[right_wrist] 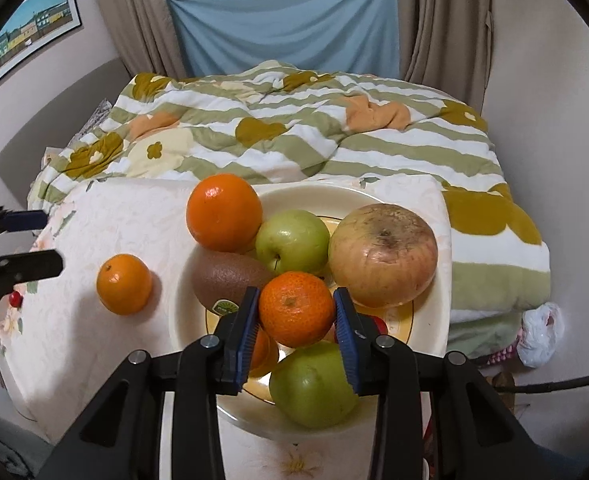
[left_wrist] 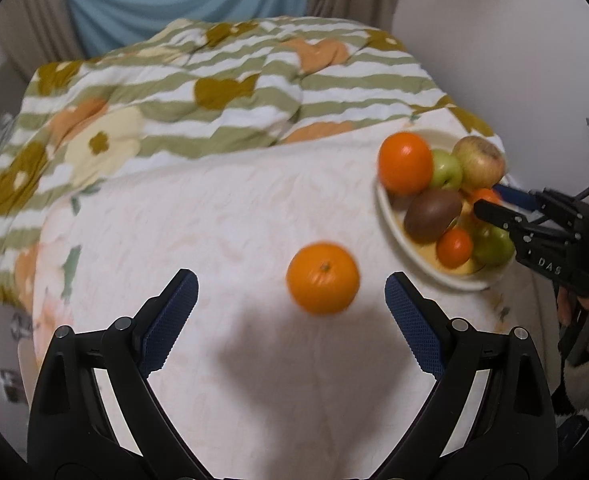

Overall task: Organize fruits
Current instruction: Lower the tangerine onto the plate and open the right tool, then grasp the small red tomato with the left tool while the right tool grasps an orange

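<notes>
A cream plate [right_wrist: 426, 320] holds a big orange [right_wrist: 224, 212], a green apple [right_wrist: 292, 242], a large reddish apple [right_wrist: 382, 256], a kiwi [right_wrist: 226, 278], another green apple [right_wrist: 314, 388] and a small orange partly hidden under the left finger. My right gripper [right_wrist: 296, 324] is shut on a mandarin [right_wrist: 296, 308] above the plate. A loose orange [left_wrist: 322, 278] lies on the white cloth left of the plate [left_wrist: 390, 216]; it also shows in the right wrist view [right_wrist: 124, 284]. My left gripper [left_wrist: 290, 304] is open and empty, just short of that orange.
The fruit sits on a white patterned cloth [left_wrist: 214, 220] over a bed. A striped floral quilt [right_wrist: 294, 136] is bunched behind. Curtains and a blue sheet [right_wrist: 286, 20] hang at the back. A white plastic bag [right_wrist: 540, 332] lies at the right.
</notes>
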Demonstrator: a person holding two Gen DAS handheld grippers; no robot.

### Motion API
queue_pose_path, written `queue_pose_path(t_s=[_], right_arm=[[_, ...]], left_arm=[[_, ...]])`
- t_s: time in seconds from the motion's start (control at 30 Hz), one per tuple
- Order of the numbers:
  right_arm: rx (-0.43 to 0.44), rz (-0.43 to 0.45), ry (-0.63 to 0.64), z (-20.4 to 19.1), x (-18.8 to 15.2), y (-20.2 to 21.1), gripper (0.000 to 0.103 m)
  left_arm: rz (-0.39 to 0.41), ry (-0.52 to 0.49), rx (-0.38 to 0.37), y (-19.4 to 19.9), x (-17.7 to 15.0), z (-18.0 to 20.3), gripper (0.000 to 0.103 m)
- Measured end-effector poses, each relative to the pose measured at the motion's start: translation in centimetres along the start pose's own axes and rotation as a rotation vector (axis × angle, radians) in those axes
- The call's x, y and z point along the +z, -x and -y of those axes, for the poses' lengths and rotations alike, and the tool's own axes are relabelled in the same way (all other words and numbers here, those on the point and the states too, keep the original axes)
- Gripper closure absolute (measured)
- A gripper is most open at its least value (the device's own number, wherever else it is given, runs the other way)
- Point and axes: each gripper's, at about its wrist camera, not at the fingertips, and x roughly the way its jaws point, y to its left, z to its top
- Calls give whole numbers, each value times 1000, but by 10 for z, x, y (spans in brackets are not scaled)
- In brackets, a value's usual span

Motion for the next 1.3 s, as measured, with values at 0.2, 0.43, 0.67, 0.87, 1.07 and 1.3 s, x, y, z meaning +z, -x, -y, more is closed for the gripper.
queue_pose_path(t_s=[0.2,0.43,0.67,0.87,1.07,1.3], right_arm=[[20,-2,54,-6,-3,1,33],[-7,49,83,-11,-5,18,1],[16,78,107,-19,-5,41,1],[28,96,140,-36,2,68,1],[59,102,162,-68,13,78,1],[65,91,187,-116,19,70,1]], left_arm=[[-5,65,15,6,-23,-8,1],[29,96,24,22,-36,-5,1],[80,106,64,50,-47,-4,1],[124,152,110,82,-60,-16,1],[150,227,161,106,-84,-45,1],[126,296,227,119,-114,-99,1]])
